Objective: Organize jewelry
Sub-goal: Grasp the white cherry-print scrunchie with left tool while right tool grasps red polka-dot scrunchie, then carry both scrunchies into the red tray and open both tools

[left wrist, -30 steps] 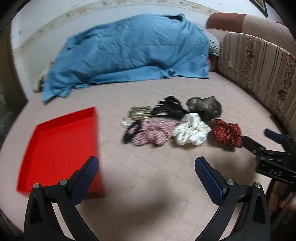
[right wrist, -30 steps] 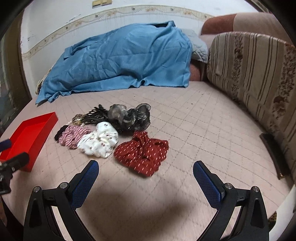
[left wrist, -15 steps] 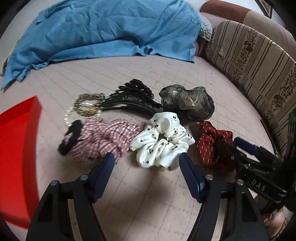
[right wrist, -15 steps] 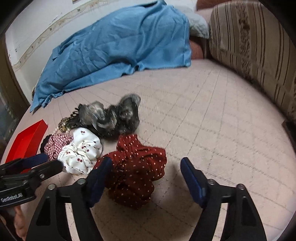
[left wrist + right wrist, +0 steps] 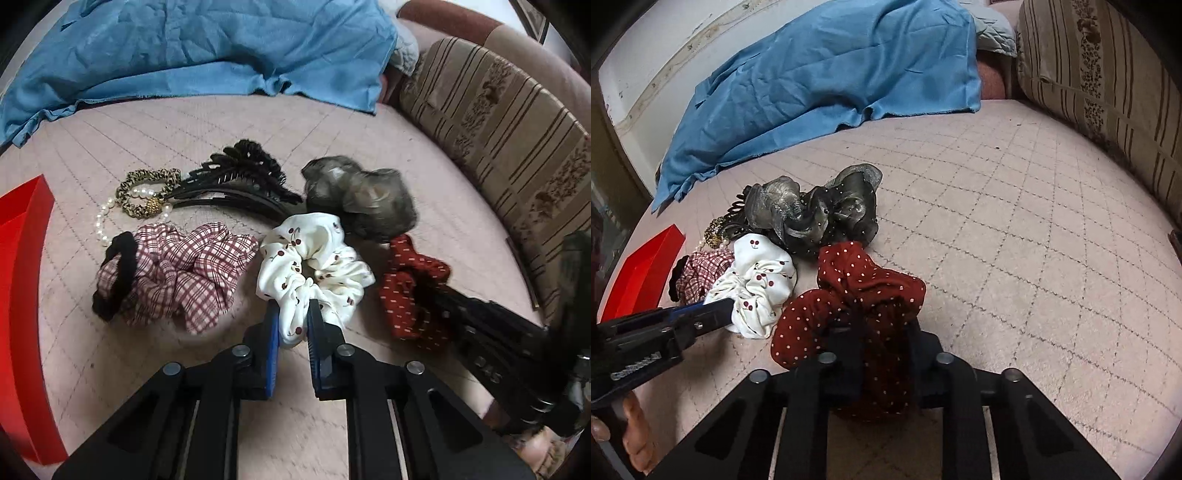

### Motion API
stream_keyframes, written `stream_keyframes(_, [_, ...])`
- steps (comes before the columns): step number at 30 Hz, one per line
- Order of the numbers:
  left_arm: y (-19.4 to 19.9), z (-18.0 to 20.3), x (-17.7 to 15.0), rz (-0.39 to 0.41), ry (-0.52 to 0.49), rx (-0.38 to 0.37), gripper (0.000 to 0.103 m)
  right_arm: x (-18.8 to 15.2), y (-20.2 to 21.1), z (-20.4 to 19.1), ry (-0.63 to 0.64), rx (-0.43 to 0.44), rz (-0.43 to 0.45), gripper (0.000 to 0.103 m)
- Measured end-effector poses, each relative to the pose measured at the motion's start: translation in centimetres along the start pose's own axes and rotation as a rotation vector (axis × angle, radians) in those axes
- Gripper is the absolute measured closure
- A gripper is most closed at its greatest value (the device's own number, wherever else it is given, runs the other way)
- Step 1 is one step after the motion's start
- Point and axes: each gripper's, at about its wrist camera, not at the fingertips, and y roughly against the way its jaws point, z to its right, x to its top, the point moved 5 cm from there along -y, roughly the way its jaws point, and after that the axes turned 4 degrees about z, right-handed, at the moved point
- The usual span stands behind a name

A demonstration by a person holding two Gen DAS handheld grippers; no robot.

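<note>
at six o'clock, left gripper pinches the soft, light cherry-print scrunchie by its near fold, while right gripper clamps the limp red polka-dot scrunchie.

open: quilted mat right | blocked: striped cushion beyond

White cherry-print scrunchie, dark red white-dotted scrunchie, red-and-white plaid scrunchie, grey sheer scrunchie, red tray, blue cloth
</note>
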Motion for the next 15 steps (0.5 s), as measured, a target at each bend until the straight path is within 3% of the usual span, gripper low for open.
stream_keyframes(6, [5.2,-0.5,-0.4,0.072,0.008,-0.027,0.090,-0.1,2.3,-0.6,-0.008,0.017,0.055,0.092])
stream_keyframes(11, [10.5,-4.1,-0.1,0.150,0.055,-0.011,0.090,0.5,5.4,-2.9,0.013,0.059,0.100,0.092])
stream_keyframes(15, [13.6,-8.0,0.1,0.210,0.091,0.044,0.090,1.4,7.6,-6.3,0.063,0.120,0.118,0.092])
